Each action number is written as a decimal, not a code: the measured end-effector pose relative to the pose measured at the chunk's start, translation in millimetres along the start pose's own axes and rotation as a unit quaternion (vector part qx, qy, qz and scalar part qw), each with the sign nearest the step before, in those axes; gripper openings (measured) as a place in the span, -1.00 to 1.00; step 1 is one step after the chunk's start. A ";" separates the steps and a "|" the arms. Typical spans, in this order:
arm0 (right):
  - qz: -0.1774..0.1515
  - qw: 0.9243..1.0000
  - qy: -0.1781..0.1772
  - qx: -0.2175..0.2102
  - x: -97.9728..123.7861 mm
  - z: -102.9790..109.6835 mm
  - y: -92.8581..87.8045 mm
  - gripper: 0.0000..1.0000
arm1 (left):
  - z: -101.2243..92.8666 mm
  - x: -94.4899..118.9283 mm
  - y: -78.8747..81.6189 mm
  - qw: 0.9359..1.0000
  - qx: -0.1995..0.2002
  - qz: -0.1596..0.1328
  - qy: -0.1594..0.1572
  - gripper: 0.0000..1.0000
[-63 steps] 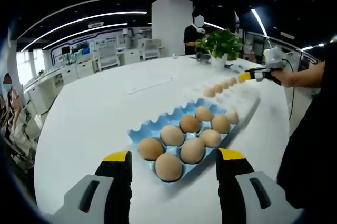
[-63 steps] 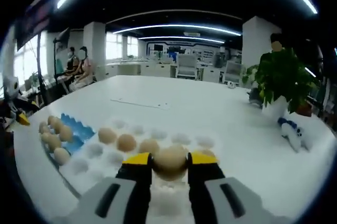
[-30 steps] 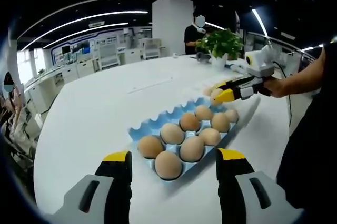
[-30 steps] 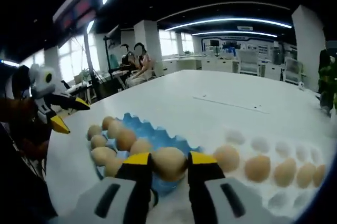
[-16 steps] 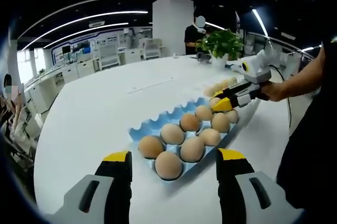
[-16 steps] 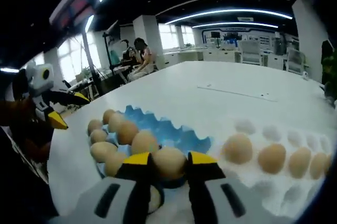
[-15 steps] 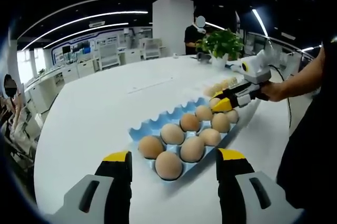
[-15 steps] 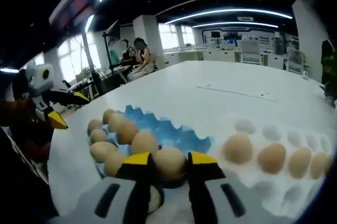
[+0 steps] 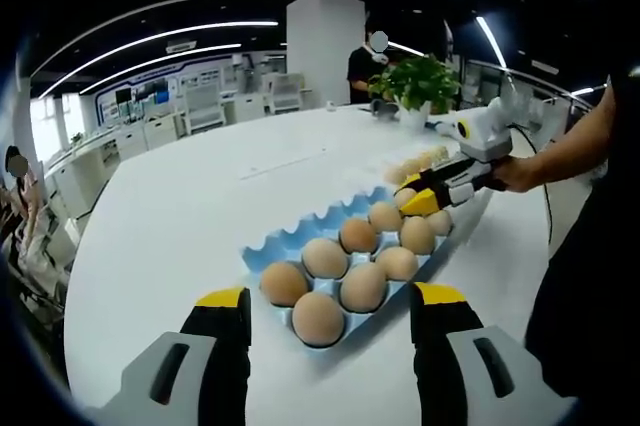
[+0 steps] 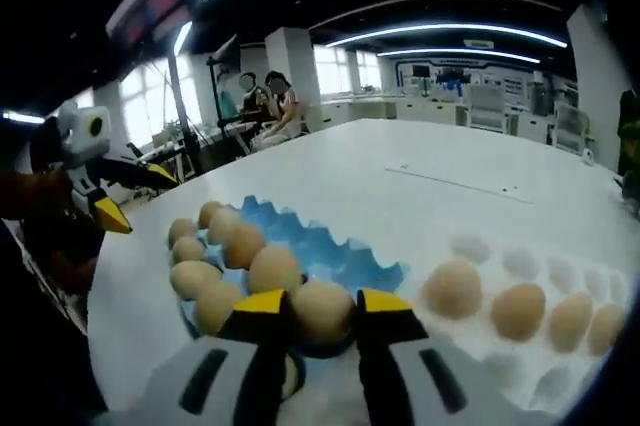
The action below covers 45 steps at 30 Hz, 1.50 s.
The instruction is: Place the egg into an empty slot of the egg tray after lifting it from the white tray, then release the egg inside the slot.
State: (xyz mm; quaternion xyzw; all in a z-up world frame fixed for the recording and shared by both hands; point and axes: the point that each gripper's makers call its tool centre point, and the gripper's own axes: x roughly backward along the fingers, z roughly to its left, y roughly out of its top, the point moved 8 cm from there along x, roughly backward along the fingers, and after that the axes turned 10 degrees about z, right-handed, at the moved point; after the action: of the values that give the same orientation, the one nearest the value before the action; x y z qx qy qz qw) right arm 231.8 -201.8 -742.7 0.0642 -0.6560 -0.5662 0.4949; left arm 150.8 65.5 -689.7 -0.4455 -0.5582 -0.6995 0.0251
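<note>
Ahead of both tools spreads a smooth white round table (image 9: pixel 190 216) in a strip-lit office. Right gripper (image 10: pixel 322 311) clamps a matte tan egg (image 10: pixel 322 308) over the scalloped blue egg tray (image 10: pixel 330 251), the dimpled white tray (image 10: pixel 520 266) to its right. Left gripper (image 9: pixel 325 316) hovers agape, empty.

Seven eggs (image 9: pixel 339 235) are sitting in one blue egg tray (image 9: pixel 285 242), four are lying in one white tray (image 10: pixel 520 268), and one egg (image 10: pixel 321 308) is being held.
</note>
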 end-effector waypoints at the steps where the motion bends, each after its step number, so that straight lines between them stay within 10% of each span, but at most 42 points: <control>1: -0.001 1.000 0.002 0.001 -0.4 -0.4 0.2 -0.47 | 0.1 0.1 0.1 1.000 0.000 0.000 0.000 0.30; 40: -0.010 1.000 -0.001 0.019 1.2 2.4 2.1 -0.42 | 1.9 1.6 0.1 1.000 0.000 -0.004 0.008 0.28; 45: -0.064 0.995 -0.060 0.055 14.6 -7.3 18.9 -0.44 | 1.9 1.6 -0.5 1.000 0.002 -0.004 0.009 0.29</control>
State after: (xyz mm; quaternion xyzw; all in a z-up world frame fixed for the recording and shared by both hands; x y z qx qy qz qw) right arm 238.7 -209.5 -720.0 0.0988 -0.7089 -0.5629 0.4133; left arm 150.7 68.0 -689.1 -0.4369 -0.5610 -0.7026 0.0287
